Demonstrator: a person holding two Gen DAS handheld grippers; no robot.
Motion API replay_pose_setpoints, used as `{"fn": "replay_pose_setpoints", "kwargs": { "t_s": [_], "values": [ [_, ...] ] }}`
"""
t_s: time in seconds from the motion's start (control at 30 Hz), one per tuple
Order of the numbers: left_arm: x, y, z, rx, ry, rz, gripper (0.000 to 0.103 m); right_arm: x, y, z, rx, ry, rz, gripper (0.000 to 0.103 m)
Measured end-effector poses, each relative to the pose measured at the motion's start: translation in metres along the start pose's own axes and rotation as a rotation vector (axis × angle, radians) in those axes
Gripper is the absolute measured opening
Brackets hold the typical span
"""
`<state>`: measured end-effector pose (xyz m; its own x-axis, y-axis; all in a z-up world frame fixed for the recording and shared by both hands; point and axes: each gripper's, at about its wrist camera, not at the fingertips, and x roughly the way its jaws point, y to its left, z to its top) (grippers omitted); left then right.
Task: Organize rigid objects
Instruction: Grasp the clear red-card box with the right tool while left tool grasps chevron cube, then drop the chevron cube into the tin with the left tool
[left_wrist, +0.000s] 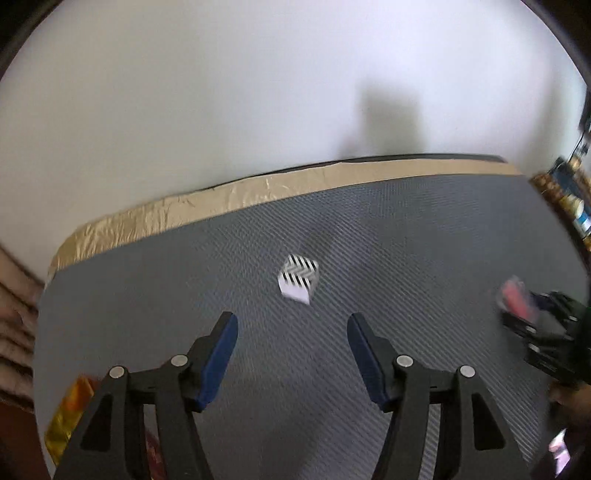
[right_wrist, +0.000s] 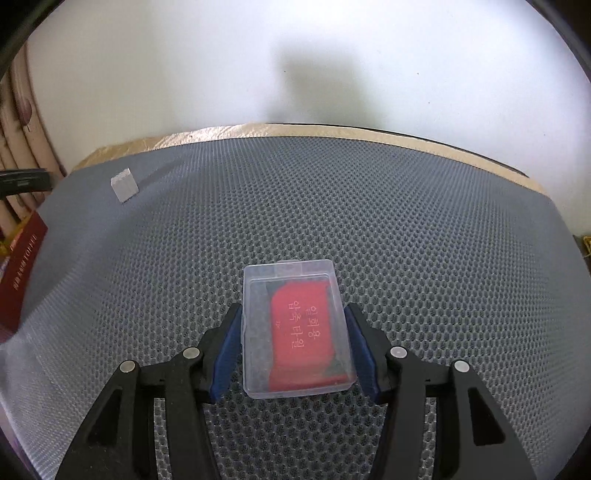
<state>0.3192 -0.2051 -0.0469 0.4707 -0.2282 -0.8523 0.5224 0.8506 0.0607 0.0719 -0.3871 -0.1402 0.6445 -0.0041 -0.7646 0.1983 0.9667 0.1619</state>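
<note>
My right gripper (right_wrist: 293, 325) is shut on a clear plastic case (right_wrist: 295, 332) with a red insert bearing Korean text, held just above the grey mat (right_wrist: 406, 240). In the left wrist view the right gripper (left_wrist: 535, 328) shows blurred at the far right, with the case (left_wrist: 515, 301) in it. My left gripper (left_wrist: 292, 332) is open and empty above the mat. A small white cube with a black zigzag pattern (left_wrist: 298, 281) lies just ahead of it; it also shows at the mat's far left in the right wrist view (right_wrist: 125, 184).
A dark red box (right_wrist: 20, 273) stands at the mat's left edge. A gold and orange packet (left_wrist: 70, 413) lies at the near left beside my left gripper. A tan taped border (left_wrist: 221, 199) runs along the far edge against a white wall. Cluttered items (left_wrist: 569, 199) sit at far right.
</note>
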Motion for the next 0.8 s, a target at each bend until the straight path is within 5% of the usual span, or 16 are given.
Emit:
{"fn": "replay_pose_setpoints", "kwargs": {
  "t_s": [0.47,0.5,0.53,0.67,0.8],
  "values": [
    [0.086,-0.007,0.029,0.115,0.118,-0.012,0.063,-0.004,-0.005,-0.005,0.017,-0.004,0.056,0.054],
    [0.091,-0.007,0.029,0.116,0.117,0.006,0.039,-0.005,-0.005,-0.005,0.018,-0.004,0.055,0.054],
    [0.095,-0.006,0.028,0.112,0.121,0.019,0.032,-0.005,-0.005,-0.005,0.018,-0.004,0.054,0.055],
    [0.096,-0.010,0.027,0.048,0.109,0.049,0.030,-0.006,-0.006,-0.006,0.020,-0.003,0.054,0.055],
    [0.065,-0.010,0.009,-0.084,0.085,-0.036,0.030,0.002,0.000,-0.002,0.022,-0.002,0.056,0.055]
  ]
}}
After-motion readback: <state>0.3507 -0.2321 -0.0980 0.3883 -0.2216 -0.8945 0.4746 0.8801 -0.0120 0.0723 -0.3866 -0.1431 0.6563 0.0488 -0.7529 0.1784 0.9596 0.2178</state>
